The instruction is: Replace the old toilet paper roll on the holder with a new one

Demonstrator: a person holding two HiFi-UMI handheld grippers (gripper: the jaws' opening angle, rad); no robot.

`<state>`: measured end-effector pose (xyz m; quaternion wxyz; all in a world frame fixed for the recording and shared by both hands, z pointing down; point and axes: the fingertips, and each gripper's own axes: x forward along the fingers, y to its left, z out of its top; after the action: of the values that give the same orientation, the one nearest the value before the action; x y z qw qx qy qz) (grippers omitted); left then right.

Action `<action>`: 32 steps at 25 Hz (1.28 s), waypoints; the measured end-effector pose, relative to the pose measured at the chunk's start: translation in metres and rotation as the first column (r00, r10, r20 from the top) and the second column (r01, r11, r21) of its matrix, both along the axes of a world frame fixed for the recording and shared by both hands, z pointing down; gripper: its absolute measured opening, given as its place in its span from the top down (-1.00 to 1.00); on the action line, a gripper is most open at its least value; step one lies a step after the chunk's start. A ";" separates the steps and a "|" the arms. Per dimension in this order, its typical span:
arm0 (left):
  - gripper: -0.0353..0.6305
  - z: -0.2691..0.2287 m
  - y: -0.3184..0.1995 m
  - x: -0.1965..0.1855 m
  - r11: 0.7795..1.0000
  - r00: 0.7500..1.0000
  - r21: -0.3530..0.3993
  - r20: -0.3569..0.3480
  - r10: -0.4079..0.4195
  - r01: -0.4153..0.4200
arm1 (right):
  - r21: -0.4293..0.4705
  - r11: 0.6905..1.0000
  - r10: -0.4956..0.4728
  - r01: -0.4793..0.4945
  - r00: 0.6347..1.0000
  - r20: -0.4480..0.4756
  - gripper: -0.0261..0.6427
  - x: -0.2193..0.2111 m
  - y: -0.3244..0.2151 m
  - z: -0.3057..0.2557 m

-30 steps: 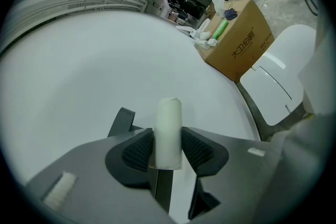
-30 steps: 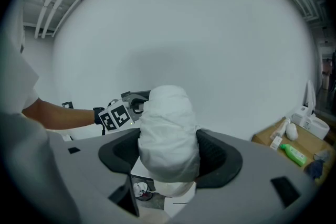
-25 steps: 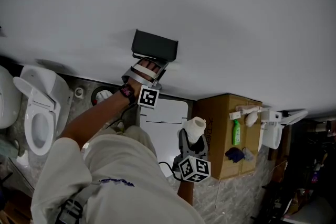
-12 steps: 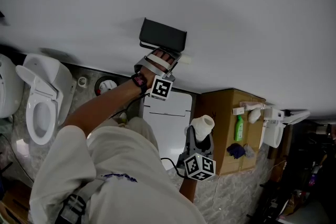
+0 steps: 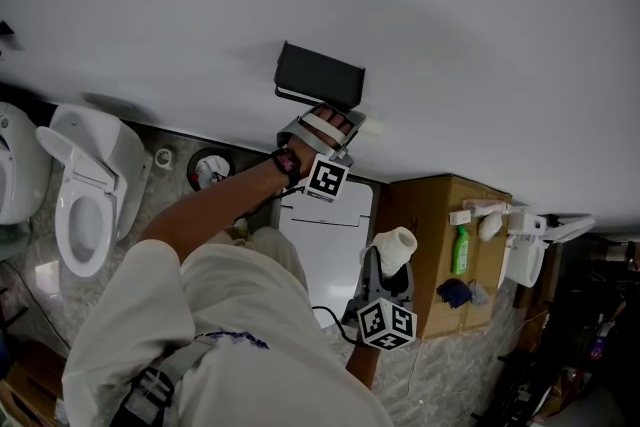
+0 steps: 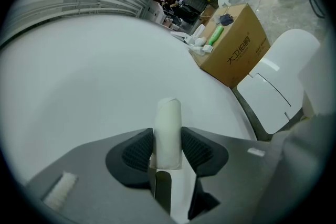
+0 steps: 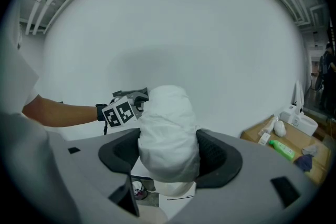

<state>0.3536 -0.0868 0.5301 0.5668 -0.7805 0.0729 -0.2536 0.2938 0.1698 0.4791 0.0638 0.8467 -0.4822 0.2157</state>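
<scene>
Old toilet paper roll [image 6: 168,131], worn down to a slim white tube, stands upright in the left gripper [image 6: 168,150], whose dark ribbed pads [image 6: 137,152] are clenched against both of its sides. In the head view this left gripper [image 5: 338,122] sits just below the lower right corner of the black holder [image 5: 320,75] on the white wall [image 5: 450,15]; whether the tube touches the holder I cannot tell.

Well below the holder and a little to its right, the right gripper [image 5: 390,263] is clamped on the new roll [image 5: 393,245]. In the right gripper view that new roll [image 7: 168,131] is a full, white-wrapped bundle that fills the gap between the pads and bulges above them.

Directly beneath the holder a flat white panel [image 5: 325,245] lies on the floor. To the holder's lower right stands a cardboard box [image 5: 425,255] with a green bottle [image 5: 460,250] on top. Far to the holder's lower left is a white toilet [image 5: 85,205] with its seat down.
</scene>
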 end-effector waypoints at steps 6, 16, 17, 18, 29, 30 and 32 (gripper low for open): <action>0.37 -0.007 0.007 0.005 1.000 0.999 -0.014 -0.046 0.022 -0.023 | 0.002 1.000 0.004 -0.004 1.000 -0.003 -0.01 -0.002 -0.007 -0.001; 0.37 -0.012 0.021 0.016 0.997 0.996 -0.047 -0.068 0.063 -0.066 | -0.012 1.000 0.029 -0.029 1.000 -0.006 -0.01 -0.001 -0.003 0.000; 0.37 -0.015 0.023 0.017 0.996 0.994 -0.054 -0.085 0.064 -0.069 | -0.012 0.999 0.031 -0.031 1.000 -0.006 -0.01 -0.001 -0.003 0.000; 0.37 -0.016 0.024 0.017 0.996 0.994 -0.056 -0.088 0.066 -0.071 | -0.012 0.999 0.034 -0.034 0.999 -0.005 -0.01 -0.002 -0.003 0.001; 0.37 -0.076 0.036 -0.044 0.944 0.945 -0.323 -0.322 -0.050 -0.060 | -0.062 0.996 0.069 -0.071 0.997 -0.039 -0.01 0.015 0.009 0.003; 0.37 -0.081 0.033 -0.054 0.929 0.933 -0.366 -0.351 -0.078 -0.059 | -0.067 0.995 0.064 -0.068 0.997 -0.049 -0.01 0.017 0.007 0.002; 0.37 -0.094 0.024 -0.075 0.901 0.901 -0.428 -0.413 -0.131 -0.066 | -0.078 0.995 0.050 -0.056 0.996 -0.079 -0.01 0.022 0.002 -0.002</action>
<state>0.2785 -0.0628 0.4363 0.3447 -0.9216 0.1520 -0.0936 0.3159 0.1717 0.4770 0.1105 0.8635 -0.4478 0.2039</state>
